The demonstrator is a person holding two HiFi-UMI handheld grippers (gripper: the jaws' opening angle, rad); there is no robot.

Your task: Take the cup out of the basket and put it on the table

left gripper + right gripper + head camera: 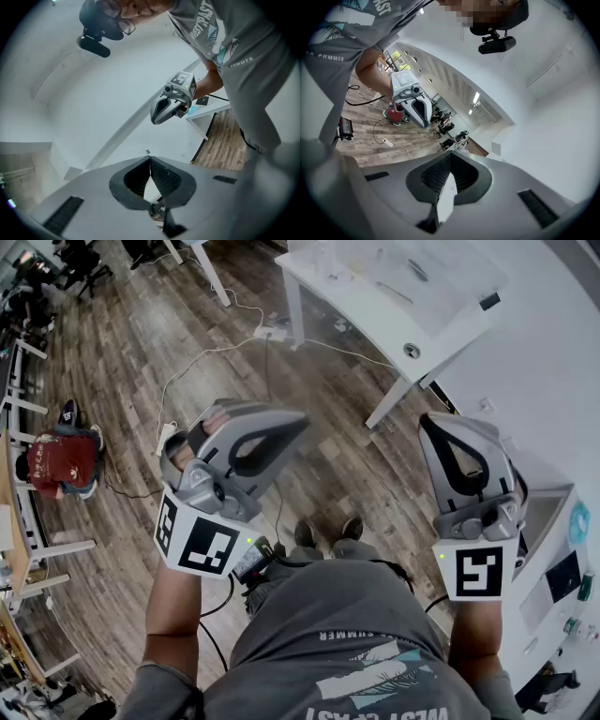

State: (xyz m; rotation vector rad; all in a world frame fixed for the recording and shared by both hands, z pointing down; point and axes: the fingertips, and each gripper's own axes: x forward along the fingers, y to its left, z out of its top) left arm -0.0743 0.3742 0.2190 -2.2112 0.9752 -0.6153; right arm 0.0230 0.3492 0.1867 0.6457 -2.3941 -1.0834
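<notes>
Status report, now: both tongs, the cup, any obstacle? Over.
Left tongs shut, empty. Right tongs shut, empty. Cup and basket not in view. Both tongs held up over the wooden floor.

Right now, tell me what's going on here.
A person stands on a wood floor, a hand-held gripper in each hand. The left hand-held gripper and the right hand-held gripper are both shut, with nothing between their jaws. No cup or basket is in view, so the task isn't under way. A white table stands ahead.
</notes>
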